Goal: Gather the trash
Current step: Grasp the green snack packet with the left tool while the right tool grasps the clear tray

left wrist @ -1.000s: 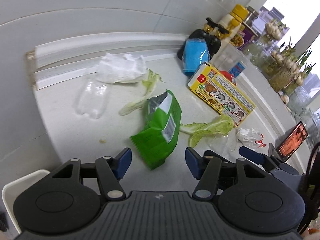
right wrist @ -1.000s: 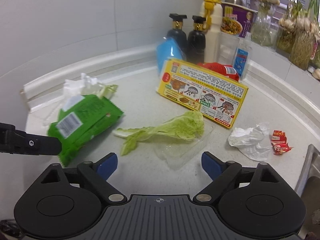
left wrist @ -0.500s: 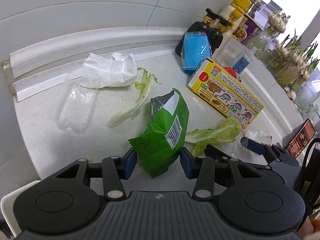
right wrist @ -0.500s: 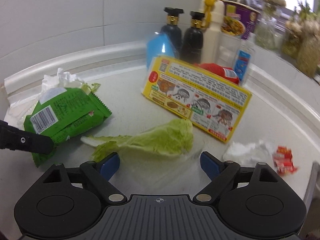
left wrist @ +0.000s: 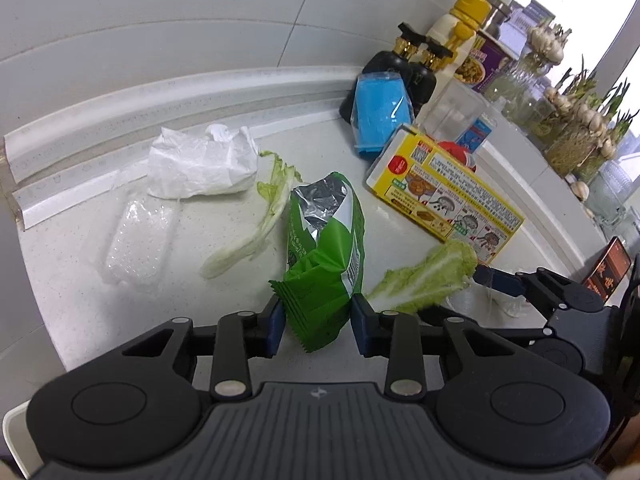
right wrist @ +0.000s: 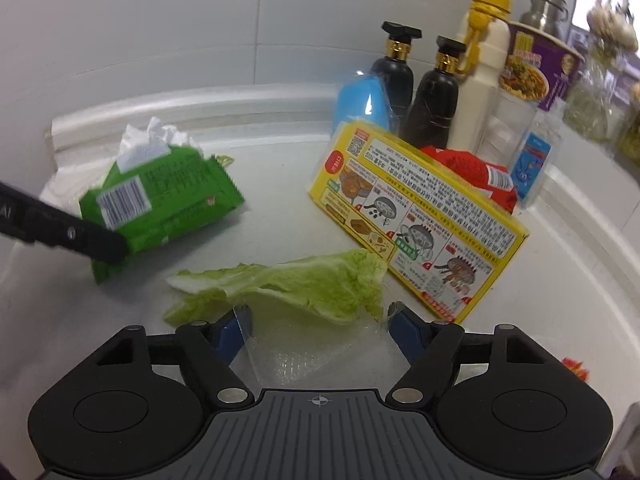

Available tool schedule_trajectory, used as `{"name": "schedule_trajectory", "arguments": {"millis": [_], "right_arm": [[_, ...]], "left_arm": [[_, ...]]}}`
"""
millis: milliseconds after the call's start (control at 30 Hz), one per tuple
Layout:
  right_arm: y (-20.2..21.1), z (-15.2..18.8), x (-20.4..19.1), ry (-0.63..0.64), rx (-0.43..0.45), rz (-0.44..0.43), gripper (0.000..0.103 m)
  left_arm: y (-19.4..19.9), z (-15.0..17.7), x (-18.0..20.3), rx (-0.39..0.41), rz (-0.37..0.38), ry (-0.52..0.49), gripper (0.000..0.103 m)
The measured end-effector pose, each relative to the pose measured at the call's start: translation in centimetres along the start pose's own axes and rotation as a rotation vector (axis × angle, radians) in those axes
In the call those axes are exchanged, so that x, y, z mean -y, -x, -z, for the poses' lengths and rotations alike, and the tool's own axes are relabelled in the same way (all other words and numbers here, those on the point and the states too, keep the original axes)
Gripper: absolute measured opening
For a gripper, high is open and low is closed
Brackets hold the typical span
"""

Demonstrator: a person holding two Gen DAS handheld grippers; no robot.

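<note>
A green snack bag [left wrist: 324,248] lies on the white counter, its near end crumpled between the pads of my left gripper [left wrist: 318,328], whose jaws are closing and press on it. The right wrist view shows the same bag [right wrist: 168,196] with a left finger [right wrist: 60,232] across it. My right gripper [right wrist: 318,326] is closing around a clear plastic tray [right wrist: 312,352]; both pads meet the tray's edges. A cabbage leaf [right wrist: 304,284] lies on the tray's far part. In the left wrist view the right gripper's fingers [left wrist: 496,280] sit beside that leaf [left wrist: 424,280].
Crumpled white paper [left wrist: 200,168], another clear tray [left wrist: 138,240] and a second leaf [left wrist: 256,232] lie to the left. A yellow box [left wrist: 448,196], blue pack [left wrist: 380,116] and dark bottles [left wrist: 404,68] stand behind. A red wrapper [right wrist: 576,368] lies at right.
My left gripper came forward around the green bag and its jaws narrowed until the bag crumpled. My right gripper advanced to the leaf and clear tray, and its jaws narrowed onto the tray.
</note>
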State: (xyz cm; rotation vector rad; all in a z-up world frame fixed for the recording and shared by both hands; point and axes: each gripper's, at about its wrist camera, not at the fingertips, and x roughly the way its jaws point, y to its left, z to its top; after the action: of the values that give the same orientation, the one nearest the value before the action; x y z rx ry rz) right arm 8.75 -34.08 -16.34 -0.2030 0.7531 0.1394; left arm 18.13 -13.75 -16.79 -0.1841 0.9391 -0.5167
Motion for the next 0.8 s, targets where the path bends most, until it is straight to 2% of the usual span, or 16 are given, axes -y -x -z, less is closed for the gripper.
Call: {"name": "schedule_trajectory", "arguments": {"millis": [167,367,600,700,800], "right_arm": [[1.8,-0.8,-1.5,0.161,0.021,0.078,0.074],[3.9,-0.9,-4.3,0.471,0.055,0.216,0.074],[5.6,-0.6,-6.1,0.726,0.074,0.294,0.074],[6.7,-0.6,-7.3,0.86,0.115,0.334,0.073],[7.9,-1.3,-8.5,0.936,0.154,0.331,0.074]], "left_arm": [[1.1,-0.1,0.5,0.019,0.011,-0.001,0.031],[2.7,0.3,0.5,0.034,0.015,0.015,0.031],[4.4,1.5,-0.2,0.053,0.012,0.046,0.031],[5.2,2.0,-0.7,0.062,0.011,0.073,0.031],[5.9,2.6,-1.2,0.075,0.009,0.1,0.031]]}}
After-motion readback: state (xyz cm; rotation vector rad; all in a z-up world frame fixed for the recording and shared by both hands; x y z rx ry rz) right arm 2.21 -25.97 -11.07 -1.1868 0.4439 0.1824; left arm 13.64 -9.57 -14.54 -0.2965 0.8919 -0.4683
